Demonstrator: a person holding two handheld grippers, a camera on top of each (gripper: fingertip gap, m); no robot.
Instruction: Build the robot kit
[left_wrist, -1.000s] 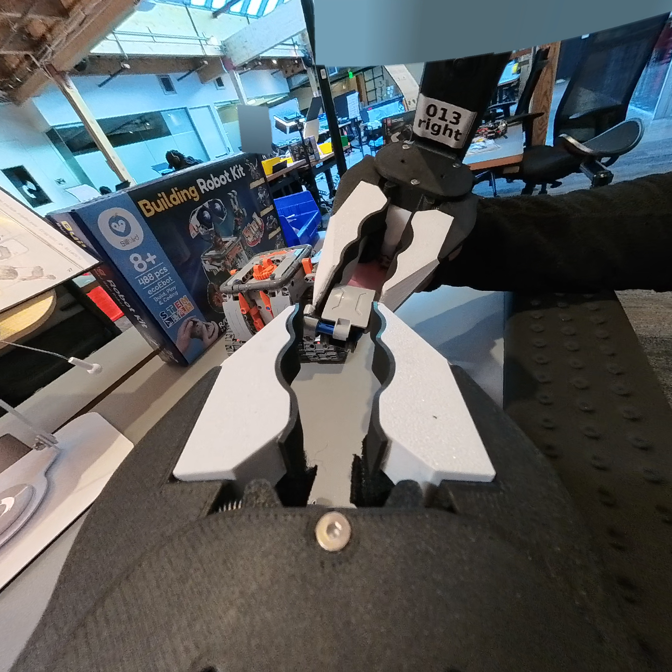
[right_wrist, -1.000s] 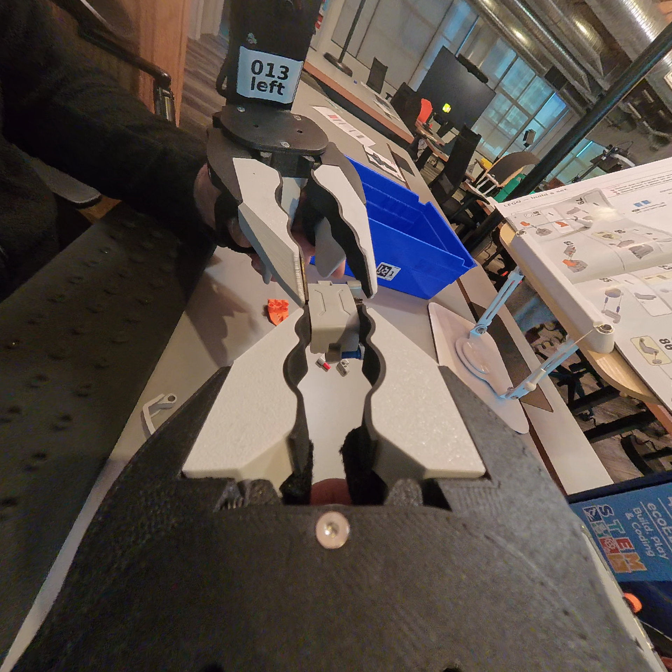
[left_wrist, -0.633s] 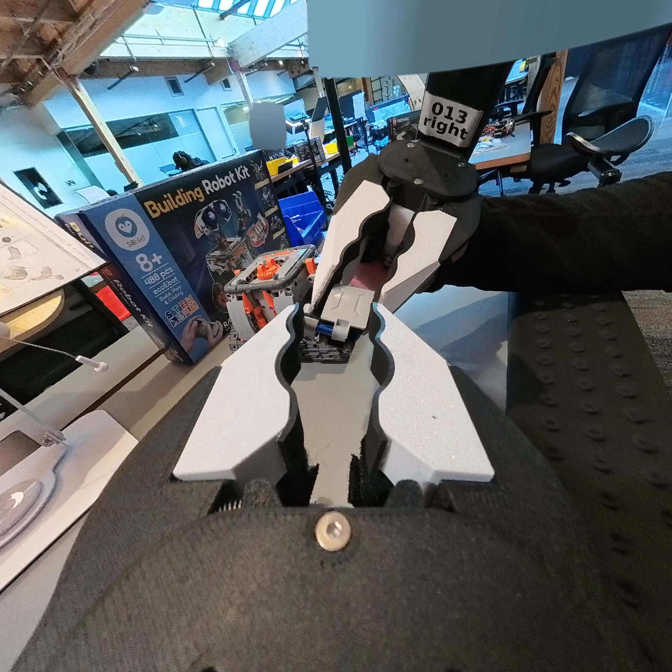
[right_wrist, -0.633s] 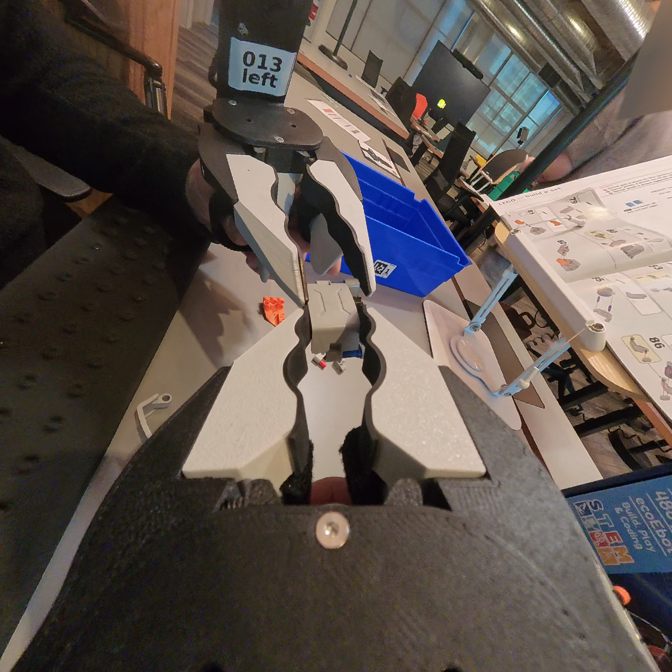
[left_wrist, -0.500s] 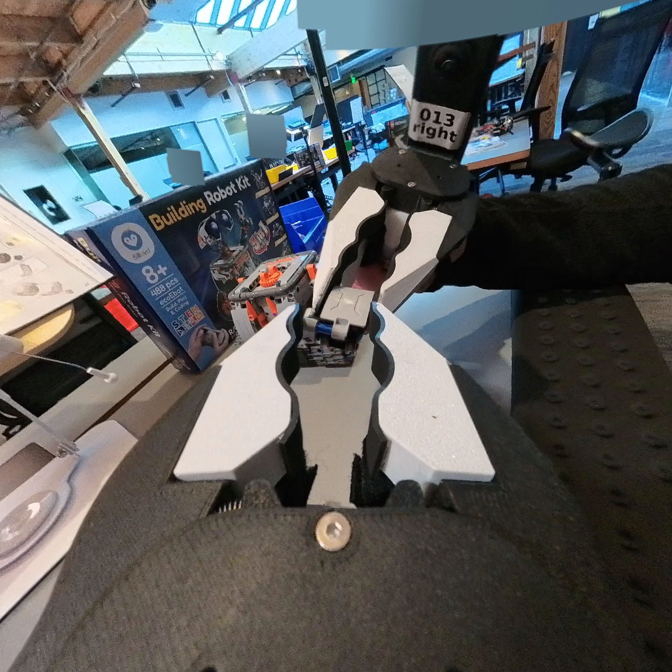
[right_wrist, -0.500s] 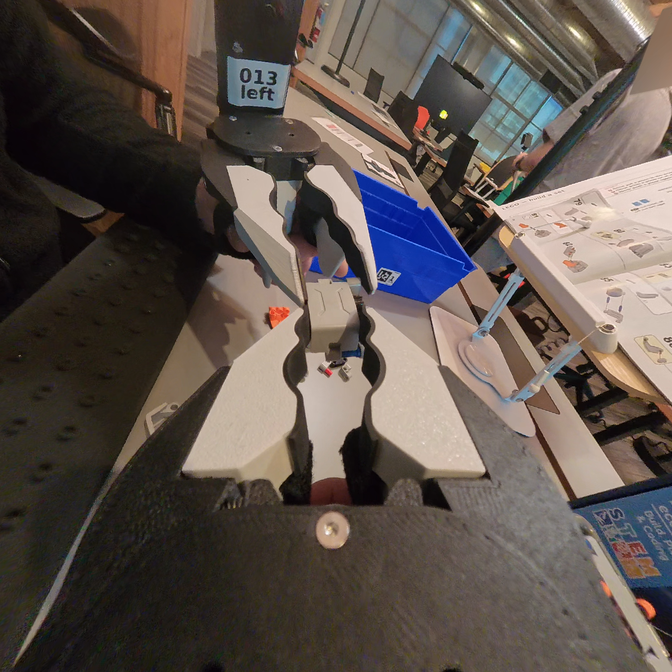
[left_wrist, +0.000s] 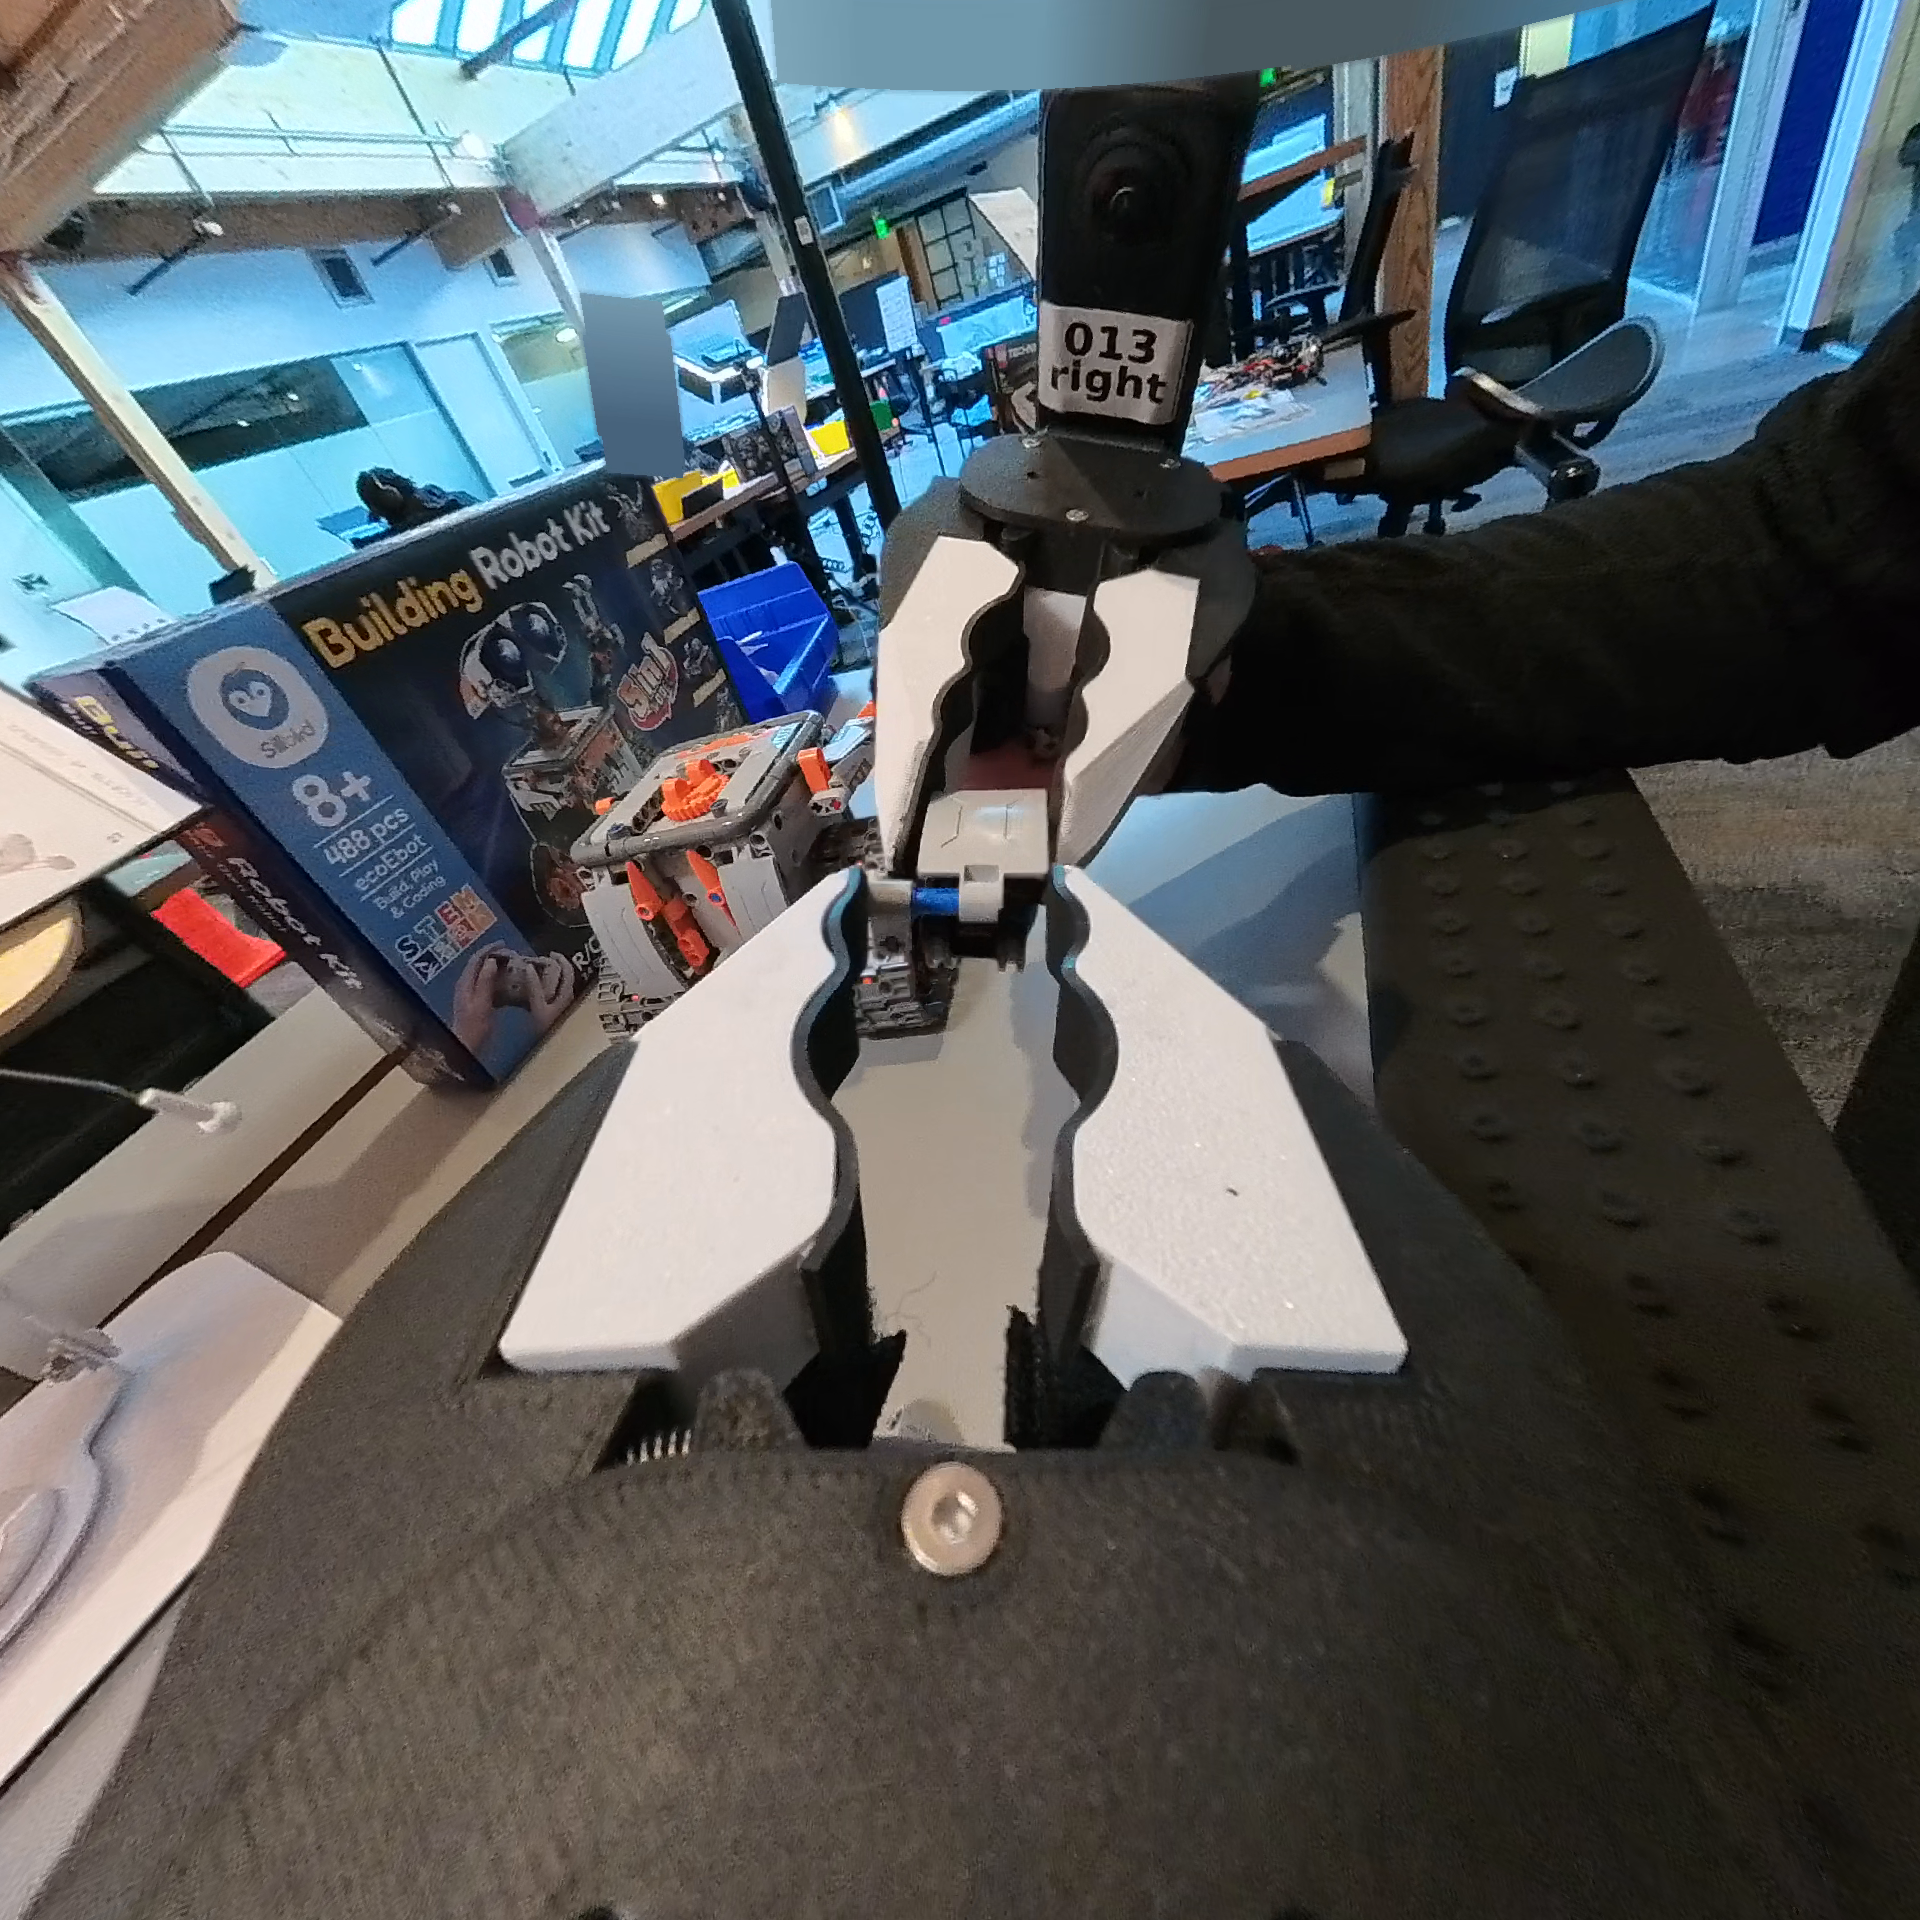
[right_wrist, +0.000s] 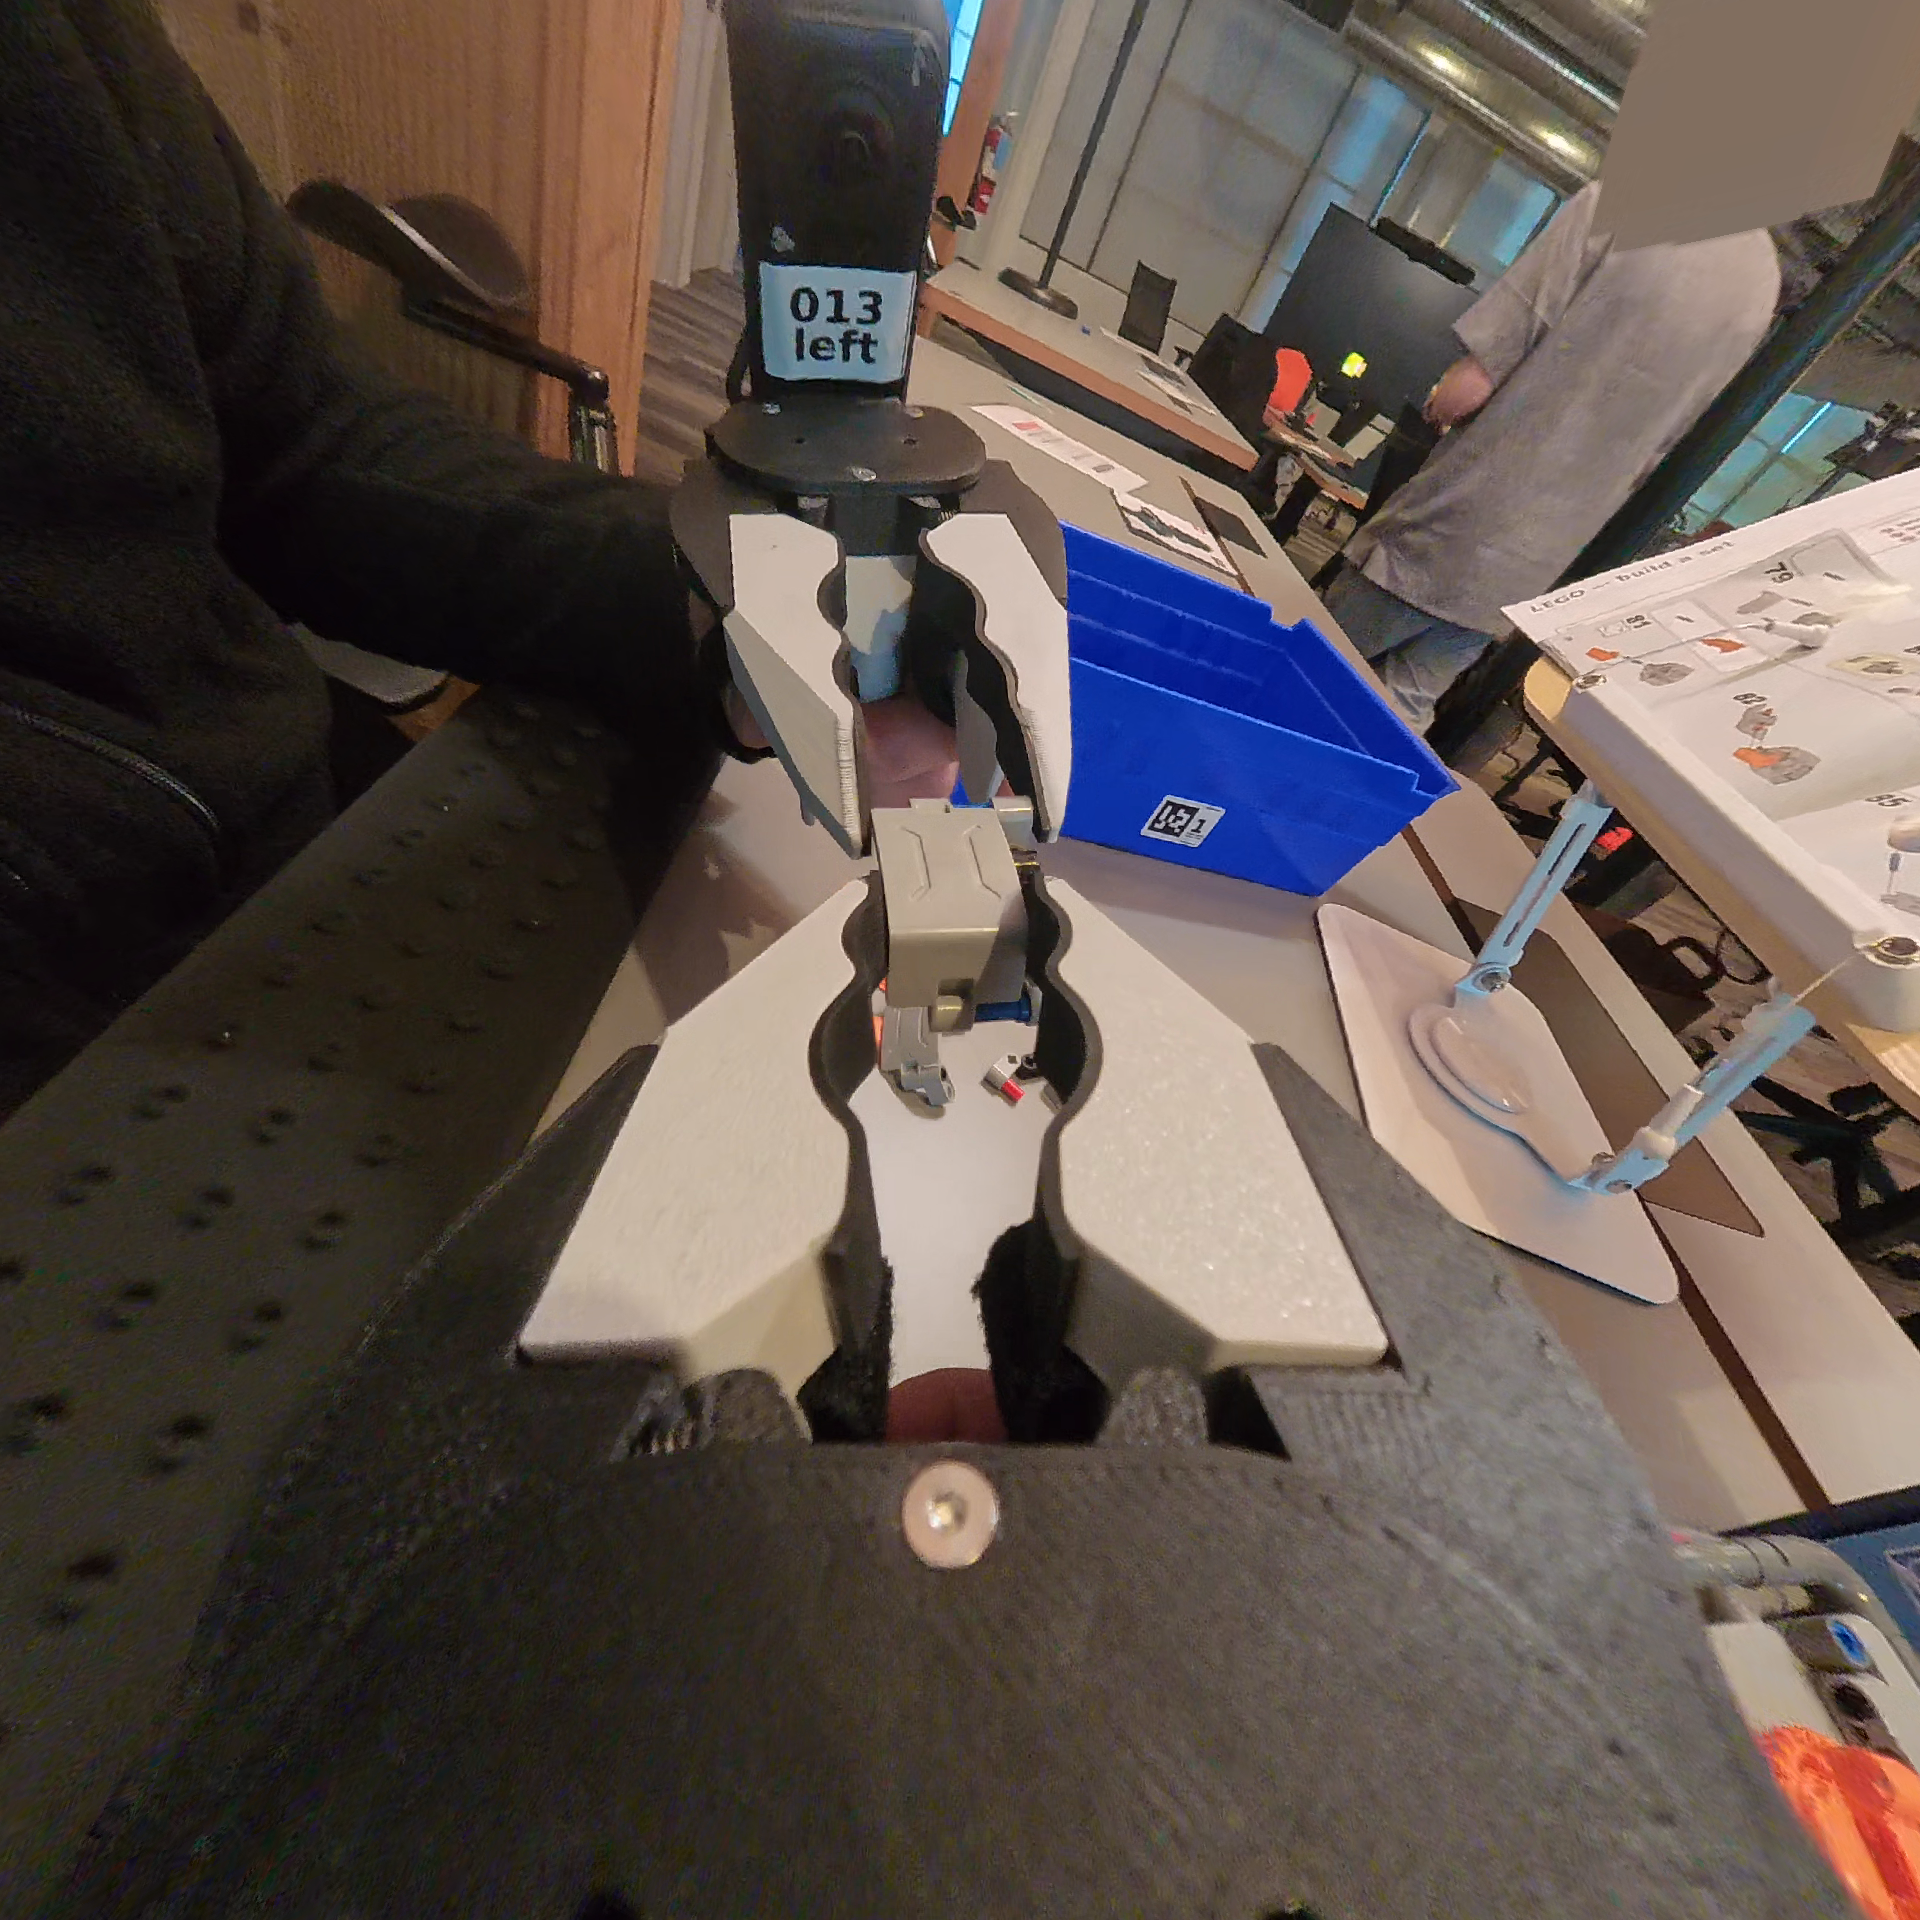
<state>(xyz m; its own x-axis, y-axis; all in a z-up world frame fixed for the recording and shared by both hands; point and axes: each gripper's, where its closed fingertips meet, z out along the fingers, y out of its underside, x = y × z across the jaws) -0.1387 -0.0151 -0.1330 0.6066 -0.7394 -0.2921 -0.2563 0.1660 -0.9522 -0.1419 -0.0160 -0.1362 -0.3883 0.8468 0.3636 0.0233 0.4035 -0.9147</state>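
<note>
A small grey brick assembly (left_wrist: 982, 831) with a blue pin is held in the air between both grippers, which face each other tip to tip. My left gripper (left_wrist: 956, 894) is shut on its pin end. My right gripper (right_wrist: 956, 904) is shut on the grey block (right_wrist: 940, 894). In the right wrist view the left gripper (right_wrist: 940, 821) comes down from above onto the block's top. In the left wrist view the right gripper (left_wrist: 987, 831) straddles the block. A small grey lever (right_wrist: 914, 1049) hangs under the block.
A blue robot kit box (left_wrist: 416, 748) and a half-built robot model (left_wrist: 707, 842) stand behind on the left. A blue bin (right_wrist: 1226, 748), an instruction booklet (right_wrist: 1714, 727) on a white stand (right_wrist: 1486, 1091), loose small parts (right_wrist: 1006, 1081) and a black dotted mat (right_wrist: 312, 987) surround the grippers. A person (right_wrist: 1538, 416) stands far back. Less than 4 cm separates the two grippers' tips.
Both grippers stay clamped on the assembly and have tilted and lifted together. The blue pin and hanging lever show more. A person has come into the right wrist view.
</note>
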